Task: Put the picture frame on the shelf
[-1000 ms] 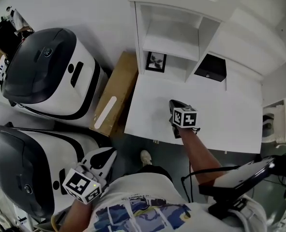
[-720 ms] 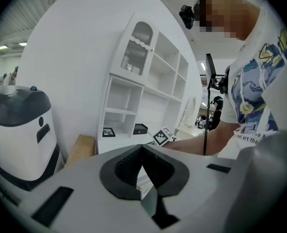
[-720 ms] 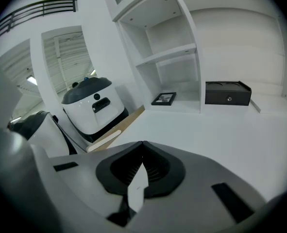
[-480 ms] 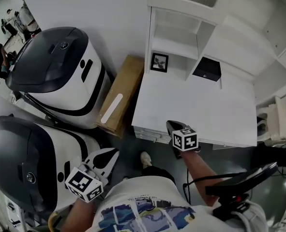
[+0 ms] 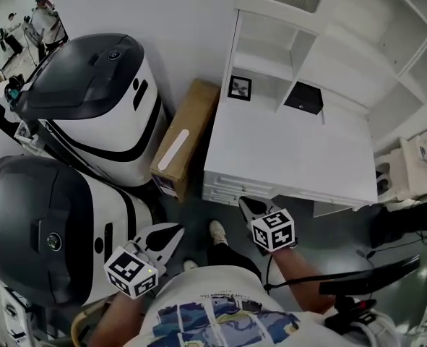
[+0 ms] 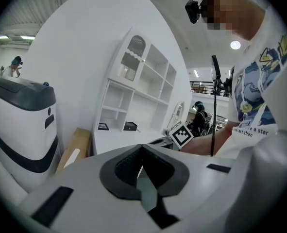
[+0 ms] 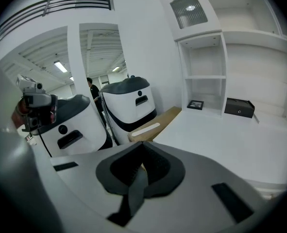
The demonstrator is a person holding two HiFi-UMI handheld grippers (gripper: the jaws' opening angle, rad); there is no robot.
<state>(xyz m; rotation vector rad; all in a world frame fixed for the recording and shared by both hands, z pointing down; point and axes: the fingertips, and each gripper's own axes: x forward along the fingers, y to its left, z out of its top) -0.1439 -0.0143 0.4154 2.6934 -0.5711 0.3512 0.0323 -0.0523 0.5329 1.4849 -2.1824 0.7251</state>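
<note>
**Head view:** The picture frame (image 5: pixel 240 87) stands upright in the low left cubby of the shelf (image 5: pixel 271 45), at the back of the white surface (image 5: pixel 292 157). A black box (image 5: pixel 303 97) sits in the next cubby, at the frame's 3 o'clock and apart from it. A cardboard box (image 5: pixel 184 139) sits beside the surface at its 9 o'clock. Your right gripper (image 5: pixel 246 204) hangs just off the near edge of the surface, with the frame at its 12 o'clock, well apart. Your left gripper (image 5: pixel 174 231) is at the right one's 8 o'clock, over the floor and near the white-and-black machines (image 5: pixel 90 114).

**Left gripper view:** The jaws are closed pad to pad with nothing between them. The frame shows small at 11 o'clock, far off.

**Right gripper view:** These jaws are also closed and empty. The frame is at 1 o'clock in its cubby, with the black box at its 3 o'clock.

**Handling (my read):**
- The frame is small, so it is probably light, and stiff enough not to flex in a pinch.
- The front is likely glazed, which would make it slick and breakable.
- Take it across a top or side rail, edge-on. Don't clamp the face.
- It stands upright, so a nudge could tip it backward or onto its face.

**Status guess:** The frame already looks to be on the shelf. If you want it a level up, you need to open the jaws before you reach for it.
</note>
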